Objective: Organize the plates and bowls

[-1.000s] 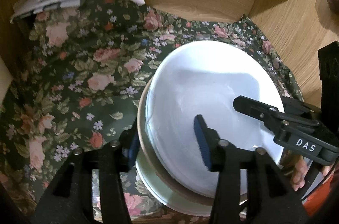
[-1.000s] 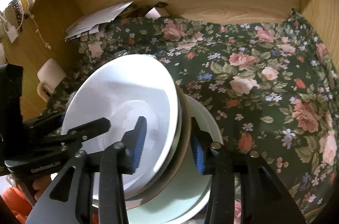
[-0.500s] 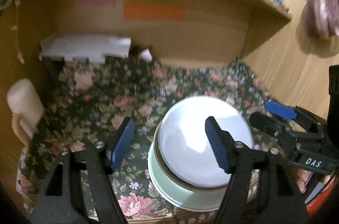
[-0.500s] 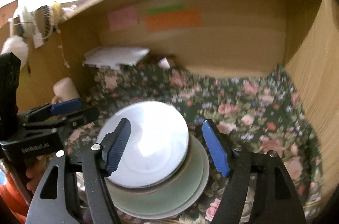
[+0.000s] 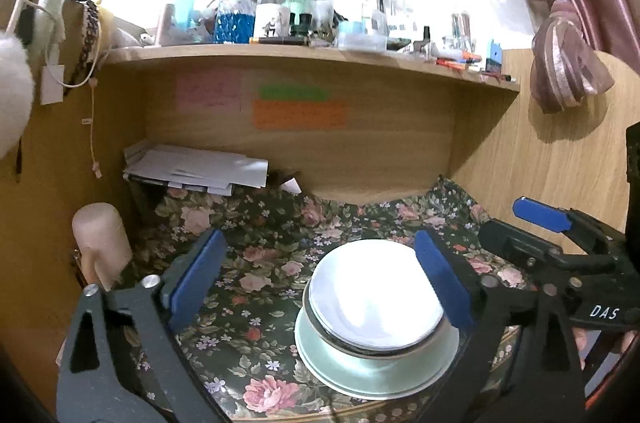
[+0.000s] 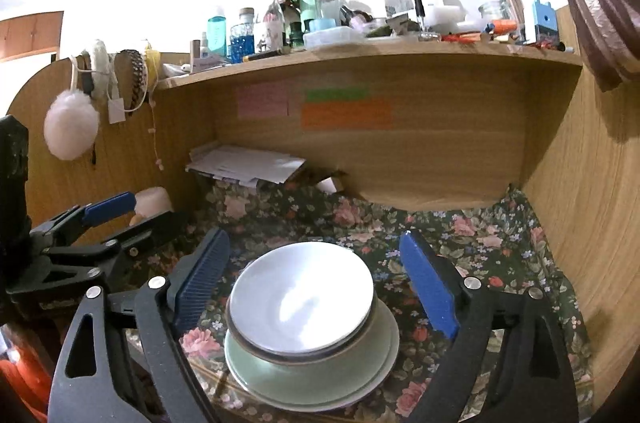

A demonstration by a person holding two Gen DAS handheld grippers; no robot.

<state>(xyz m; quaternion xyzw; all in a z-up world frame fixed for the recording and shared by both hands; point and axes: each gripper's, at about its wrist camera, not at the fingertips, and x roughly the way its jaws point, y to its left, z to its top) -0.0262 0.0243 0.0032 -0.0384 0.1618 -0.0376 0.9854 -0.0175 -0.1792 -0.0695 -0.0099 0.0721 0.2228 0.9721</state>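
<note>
I see both of my tools raised above the desk with nothing held. The left gripper (image 5: 320, 279) has its fingers wide apart, and the right gripper (image 6: 316, 287) is spread the same way, no dish between the pads.

The stack stands on the floral cloth (image 5: 256, 263), near the front edge of the desk. In the left view it is at about 5 o'clock, in the right view close to 6 o'clock. On top is the white bowl (image 6: 302, 299), under it a dark-rimmed dish (image 6: 372, 327) of which I see only the edge, and at the bottom the green plates (image 6: 316, 379).

My worry is the edge. The lowest plate seems to reach almost to the front border of the cloth, so I judge that a push from a finger on the way back down could slide the stack toward me and off the desk. Also the white bowl sits a little toward 10 o'clock on the plates, not centred; a side touch could tip it.

The dishes are round, so there is no long axis in the flat plane. The stack's axis is vertical, and the bowl opens upward, seemingly level.

The pink cup (image 5: 102, 243) stands at 9 o'clock, well apart.
</note>
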